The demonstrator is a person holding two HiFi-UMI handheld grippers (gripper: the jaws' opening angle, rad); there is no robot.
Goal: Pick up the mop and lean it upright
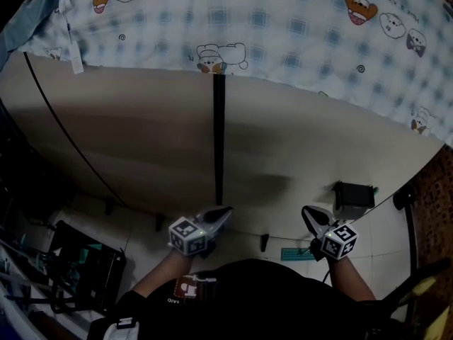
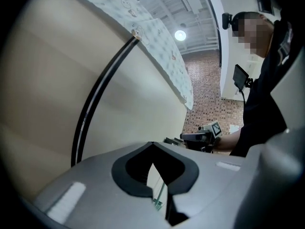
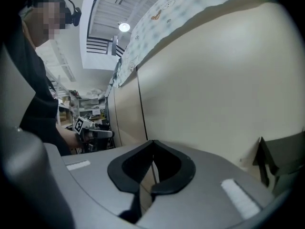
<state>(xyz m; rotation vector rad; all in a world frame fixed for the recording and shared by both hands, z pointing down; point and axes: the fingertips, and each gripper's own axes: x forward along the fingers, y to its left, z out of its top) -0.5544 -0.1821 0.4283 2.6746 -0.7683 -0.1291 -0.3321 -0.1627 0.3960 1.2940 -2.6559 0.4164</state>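
Black and slender, the mop handle (image 1: 219, 140) stands upright against a beige panel (image 1: 127, 133), just ahead of the left tool (image 1: 225, 212) and off to the left of the right tool (image 1: 308, 212). The handle's top reaches the edge of a pale checked cloth (image 1: 283, 27) printed with cartoon animals, which hangs over the panel's top, well above both tools. Its lower end drops out of sight behind the left tool's tip, so the mop's head cannot be made out.

In the left gripper view the left tool's jaws are closed tip to tip with nothing between them, and the handle (image 2: 95, 99) sweeps up the panel to their left. The right gripper view shows the right tool's jaws pressed together the same way, also empty.

Both tools are held side by side, a little apart, each pointing at the panel. A dark box (image 1: 354, 198) sits at the panel's foot just right of the right tool, and a teal strip (image 1: 294, 253) lies on the tiled floor (image 1: 386, 236) just below that tool.
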